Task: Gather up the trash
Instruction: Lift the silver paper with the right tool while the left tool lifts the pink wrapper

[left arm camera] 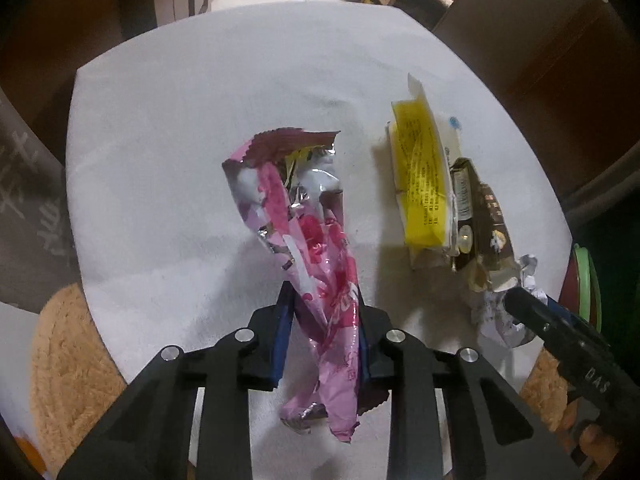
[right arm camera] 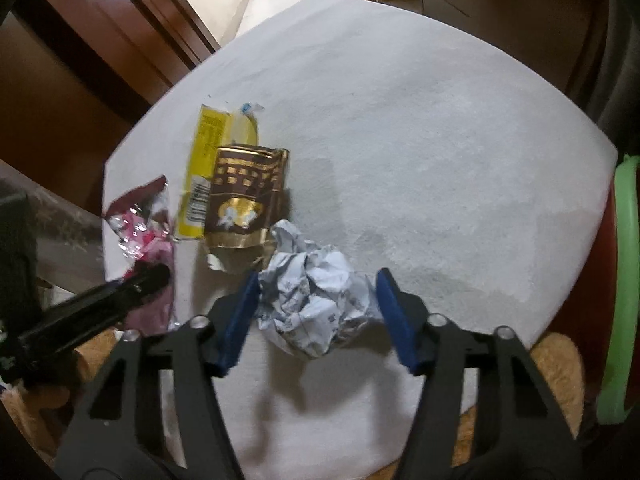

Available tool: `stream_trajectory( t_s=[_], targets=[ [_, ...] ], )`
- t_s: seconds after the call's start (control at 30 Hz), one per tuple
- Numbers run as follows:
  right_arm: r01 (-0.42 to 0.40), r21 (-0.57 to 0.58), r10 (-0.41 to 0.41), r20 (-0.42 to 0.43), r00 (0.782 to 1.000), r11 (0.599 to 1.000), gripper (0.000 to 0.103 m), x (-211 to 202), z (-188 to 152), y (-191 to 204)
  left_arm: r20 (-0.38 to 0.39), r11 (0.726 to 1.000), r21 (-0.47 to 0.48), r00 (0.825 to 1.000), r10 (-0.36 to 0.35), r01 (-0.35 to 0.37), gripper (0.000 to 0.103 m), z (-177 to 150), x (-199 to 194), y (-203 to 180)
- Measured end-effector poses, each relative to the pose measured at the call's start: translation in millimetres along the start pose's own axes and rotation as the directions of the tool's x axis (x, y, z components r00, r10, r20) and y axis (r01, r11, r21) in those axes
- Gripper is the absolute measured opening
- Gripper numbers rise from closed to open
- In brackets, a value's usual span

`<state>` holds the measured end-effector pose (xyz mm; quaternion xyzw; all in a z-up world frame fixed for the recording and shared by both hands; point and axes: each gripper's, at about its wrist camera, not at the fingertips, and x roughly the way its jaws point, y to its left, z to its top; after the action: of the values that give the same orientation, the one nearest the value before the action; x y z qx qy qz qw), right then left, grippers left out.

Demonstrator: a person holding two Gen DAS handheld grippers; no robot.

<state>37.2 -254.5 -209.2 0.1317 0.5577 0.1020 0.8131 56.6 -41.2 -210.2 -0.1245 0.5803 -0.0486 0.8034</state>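
Observation:
My left gripper (left arm camera: 322, 300) is shut on a pink foil wrapper (left arm camera: 308, 240), which stands up between its blue pads over the white table (left arm camera: 160, 120). The wrapper also shows in the right wrist view (right arm camera: 144, 224). My right gripper (right arm camera: 316, 292) is open, its blue pads either side of a crumpled white paper ball (right arm camera: 316, 300); the left pad touches it. The ball also shows in the left wrist view (left arm camera: 496, 316). A yellow wrapper (left arm camera: 420, 184) and a brown-gold wrapper (left arm camera: 480, 224) lie flat side by side; both also show in the right wrist view, yellow (right arm camera: 204, 168), brown-gold (right arm camera: 244, 196).
A green-rimmed bin (right arm camera: 624, 280) stands off the table's right edge, also in the left wrist view (left arm camera: 588, 280). Woven tan seat pads (left arm camera: 68, 368) sit below the near edge. A wooden door (right arm camera: 120, 20) and furniture are beyond the far side.

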Motion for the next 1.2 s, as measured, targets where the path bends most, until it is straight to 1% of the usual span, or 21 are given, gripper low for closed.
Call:
stream_trajectory(
  t_s=[0.07, 0.13, 0.2, 0.27, 0.33, 0.47, 0.57, 0.7, 1.07, 1.2],
  targets=[
    [-0.024, 0.022, 0.024, 0.012, 1.000, 0.999, 0.051, -4.7, -0.3, -4.1, 0.056, 1.000, 0.012, 0.998, -0.002, 0.002, 0.017, 0.4, -13.5, -1.6],
    [-0.035, 0.035, 0.034, 0.032, 0.999, 0.999, 0.050, -13.6, -1.7, -7.3, 0.133, 0.999, 0.039, 0.991, 0.008, -0.014, 0.017, 2.9, -33.4, -7.8],
    [-0.052, 0.047, 0.050, 0.057, 0.997, 0.998, 0.050, -24.3, -2.1, -8.6, 0.197, 0.998, 0.055, 0.980, 0.013, -0.024, 0.017, 5.2, -52.7, -13.2],
    [-0.072, 0.059, 0.067, 0.086, 0.994, 0.996, 0.050, -36.9, -1.4, -10.8, 0.240, 0.997, 0.069, 0.971, 0.017, -0.034, 0.017, 15.0, -63.7, -15.7],
    [-0.094, 0.075, 0.084, 0.119, 0.989, 0.993, 0.050, -50.7, -0.2, -13.2, 0.301, 0.994, 0.093, 0.953, 0.030, -0.061, 0.017, 20.0, -83.2, -19.7],
    [-0.128, 0.089, 0.109, 0.192, 0.975, 0.988, 0.050, -79.8, 5.6, -14.1, 0.358, 0.989, 0.125, 0.933, 0.032, -0.082, 0.017, 24.5, -109.3, -23.5],
    [-0.151, 0.087, 0.126, 0.245, 0.961, 0.985, 0.050, -101.2, 7.6, -13.3, 0.401, 0.987, 0.142, 0.916, 0.015, -0.078, 0.017, 24.8, -126.8, -33.0],
    [-0.169, 0.081, 0.137, 0.302, 0.943, 0.982, 0.051, -123.9, 9.0, -13.9, 0.438, 0.983, 0.172, 0.899, -0.011, -0.072, 0.017, 22.9, -143.1, -45.9],
    [-0.213, 0.090, 0.162, 0.397, 0.903, 0.973, 0.051, -162.5, 5.1, -19.9, 0.472, 0.970, 0.235, 0.880, -0.052, -0.069, 0.017, 6.5, -158.1, -75.2],
    [-0.224, 0.103, 0.160, 0.426, 0.890, 0.969, 0.051, -173.0, 4.2, -29.6, 0.473, 0.963, 0.260, 0.878, -0.067, -0.066, 0.017, 1.7, -161.0, -84.6]
  ],
)
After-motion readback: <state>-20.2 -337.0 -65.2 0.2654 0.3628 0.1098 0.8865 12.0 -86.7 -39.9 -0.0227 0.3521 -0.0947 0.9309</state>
